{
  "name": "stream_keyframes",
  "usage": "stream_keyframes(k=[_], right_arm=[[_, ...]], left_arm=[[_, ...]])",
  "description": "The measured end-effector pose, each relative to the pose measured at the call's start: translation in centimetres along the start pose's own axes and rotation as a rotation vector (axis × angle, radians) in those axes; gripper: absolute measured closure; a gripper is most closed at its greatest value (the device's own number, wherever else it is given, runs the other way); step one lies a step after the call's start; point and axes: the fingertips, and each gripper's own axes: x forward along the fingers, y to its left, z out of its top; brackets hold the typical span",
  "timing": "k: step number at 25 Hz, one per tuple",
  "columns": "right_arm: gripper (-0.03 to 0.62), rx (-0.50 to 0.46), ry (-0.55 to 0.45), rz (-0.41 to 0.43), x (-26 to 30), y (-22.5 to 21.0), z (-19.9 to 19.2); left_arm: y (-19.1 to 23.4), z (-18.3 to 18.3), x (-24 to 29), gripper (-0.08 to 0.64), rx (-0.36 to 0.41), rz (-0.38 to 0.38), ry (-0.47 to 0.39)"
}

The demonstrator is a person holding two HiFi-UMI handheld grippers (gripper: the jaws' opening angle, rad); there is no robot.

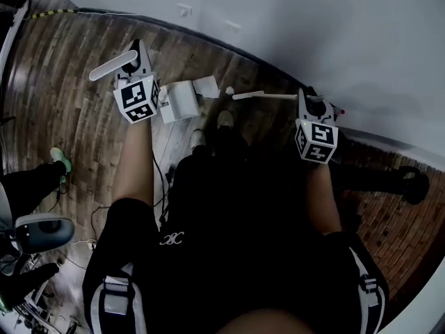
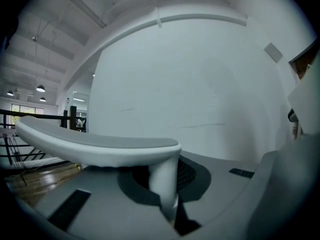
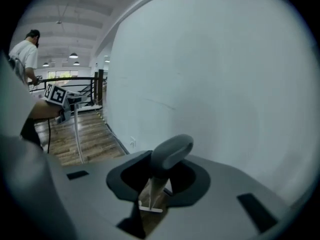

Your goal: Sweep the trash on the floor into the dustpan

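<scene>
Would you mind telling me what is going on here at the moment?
A person stands on a wood floor beside a white wall, with a tool in each hand. The left tool is clamped on the long white handle of a dustpan that sits on the floor. The right tool is clamped on a broom handle. White scraps lie on the floor right by the dustpan.

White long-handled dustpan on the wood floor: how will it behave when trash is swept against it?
Probably light: the dustpan looks like thin white plastic on a slim pole. It would likely slide on the smooth wood floor, though the left gripper, shut on its handle, should steady it. Let go, it could tip.
</scene>
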Motion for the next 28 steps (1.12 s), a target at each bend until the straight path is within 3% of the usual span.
stream_keyframes(k=[3,9,13,18,21,23,28], right_arm=[[0.499,-0.138,0.007,0.129,3.9,2.5,1.1],[0.500,-0.468,-0.010,0.573,9.9,10.6,2.1],[0.500,-0.612,-0.059,0.762,12.2,16.2,3.1],[0.500,-0.687,-0.097,0.953,13.3,23.6,4.1],[0.500,-0.716,-0.125,1.022,12.6,28.4,4.8],[0.500,-0.721,-0.155,1.067,11.9,31.5,5.5],[0.500,-0.671,-0.251,1.150,9.4,37.1,8.0]], left_arm=[[1.0,-1.5,1.7,0.551,0.008,0.014,0.009],[2.2,-6.2,4.5,0.551,0.012,0.044,0.038],[3.4,-9.8,4.6,0.551,0.016,0.091,0.040],[5.0,-13.6,2.2,0.551,0.021,0.203,0.044],[5.7,-14.4,1.6,0.560,0.024,0.185,0.036],[5.9,-14.9,1.3,0.563,-0.028,0.158,0.025],[4.6,-15.4,-0.2,0.563,-0.052,0.107,0.011]])
